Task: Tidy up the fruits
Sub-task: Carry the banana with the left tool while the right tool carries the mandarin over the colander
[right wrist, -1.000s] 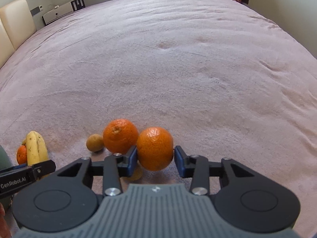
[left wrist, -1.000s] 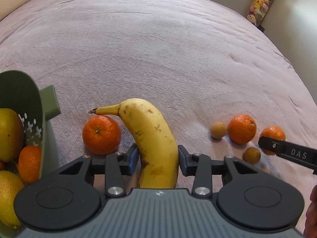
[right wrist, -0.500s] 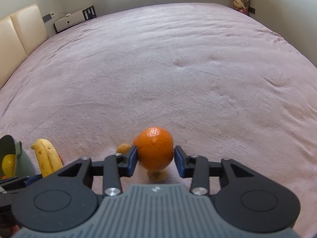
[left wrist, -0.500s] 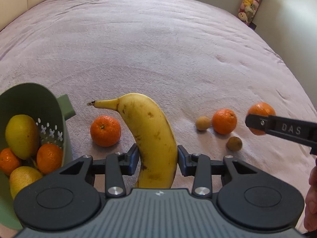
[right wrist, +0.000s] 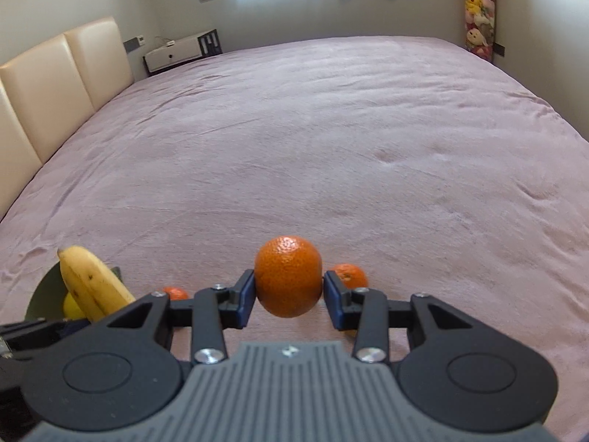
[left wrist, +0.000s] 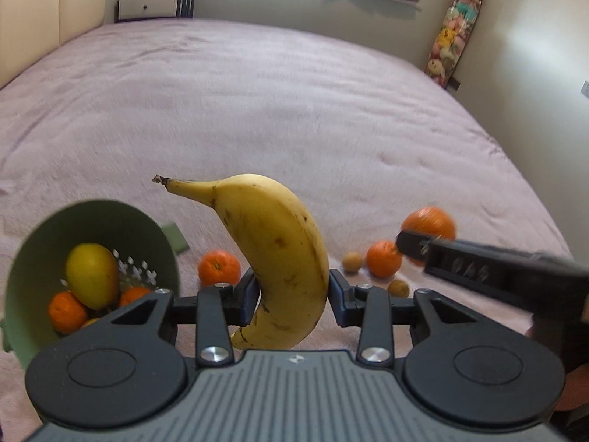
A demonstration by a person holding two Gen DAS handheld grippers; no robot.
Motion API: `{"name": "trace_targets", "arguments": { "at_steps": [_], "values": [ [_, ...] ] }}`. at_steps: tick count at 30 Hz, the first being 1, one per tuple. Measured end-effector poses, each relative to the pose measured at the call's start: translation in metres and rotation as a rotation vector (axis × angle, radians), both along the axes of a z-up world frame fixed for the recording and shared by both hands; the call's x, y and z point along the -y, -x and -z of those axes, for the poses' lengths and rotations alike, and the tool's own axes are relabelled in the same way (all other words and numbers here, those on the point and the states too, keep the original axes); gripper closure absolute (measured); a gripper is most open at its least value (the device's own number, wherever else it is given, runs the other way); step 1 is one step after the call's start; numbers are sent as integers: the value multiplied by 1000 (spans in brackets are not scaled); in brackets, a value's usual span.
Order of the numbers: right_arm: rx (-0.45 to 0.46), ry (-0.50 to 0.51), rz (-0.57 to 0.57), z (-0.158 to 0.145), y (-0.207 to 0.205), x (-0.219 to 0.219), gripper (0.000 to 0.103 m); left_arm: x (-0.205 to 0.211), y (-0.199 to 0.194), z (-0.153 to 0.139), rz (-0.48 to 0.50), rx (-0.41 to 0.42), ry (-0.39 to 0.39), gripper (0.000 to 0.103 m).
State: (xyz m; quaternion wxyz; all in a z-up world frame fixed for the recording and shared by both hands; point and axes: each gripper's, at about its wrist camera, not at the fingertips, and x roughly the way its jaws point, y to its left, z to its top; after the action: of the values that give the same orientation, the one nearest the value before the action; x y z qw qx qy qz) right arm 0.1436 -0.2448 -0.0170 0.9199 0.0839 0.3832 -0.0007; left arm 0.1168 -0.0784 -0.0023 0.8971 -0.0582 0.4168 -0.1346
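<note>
Roughly half done, by my reckoning. Green basket (left wrist: 33, 258) on the bed (left wrist: 257, 110) already holds a yellow fruit (left wrist: 92, 276) and a few small oranges.

Left on the cover: two mandarins (left wrist: 219, 267), (left wrist: 383, 263) and two small brown fruits (left wrist: 352, 260).

My left tongs (left wrist: 292, 291) are clamped on the banana (left wrist: 283, 258), lifted clear of the bed, just right of the basket, stem pointing forward-left.

My right tongs (right wrist: 288, 291) are closed on an orange (right wrist: 288, 280), also held above the cover, level, well right of the basket.
</note>
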Motion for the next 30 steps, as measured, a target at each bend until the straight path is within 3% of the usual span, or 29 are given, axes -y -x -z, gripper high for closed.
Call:
{"name": "trace_targets", "arguments": {
  "at_steps": [7, 14, 24, 30],
  "values": [
    [39, 8, -60, -19, 10, -27, 66, -33, 7, -48, -24, 73, 23, 59],
    [73, -10, -136, -35, 9, -59, 66, -64, 5, -81, -18, 82, -1, 59],
    [71, -16, -254, -38, 1, -103, 66, -105, 1, -83, -41, 42, -69, 59],
    [35, -23, -346, -31, -8, -125, 66, -129, -7, -66, -54, -40, -100, 59]
  ]
}}
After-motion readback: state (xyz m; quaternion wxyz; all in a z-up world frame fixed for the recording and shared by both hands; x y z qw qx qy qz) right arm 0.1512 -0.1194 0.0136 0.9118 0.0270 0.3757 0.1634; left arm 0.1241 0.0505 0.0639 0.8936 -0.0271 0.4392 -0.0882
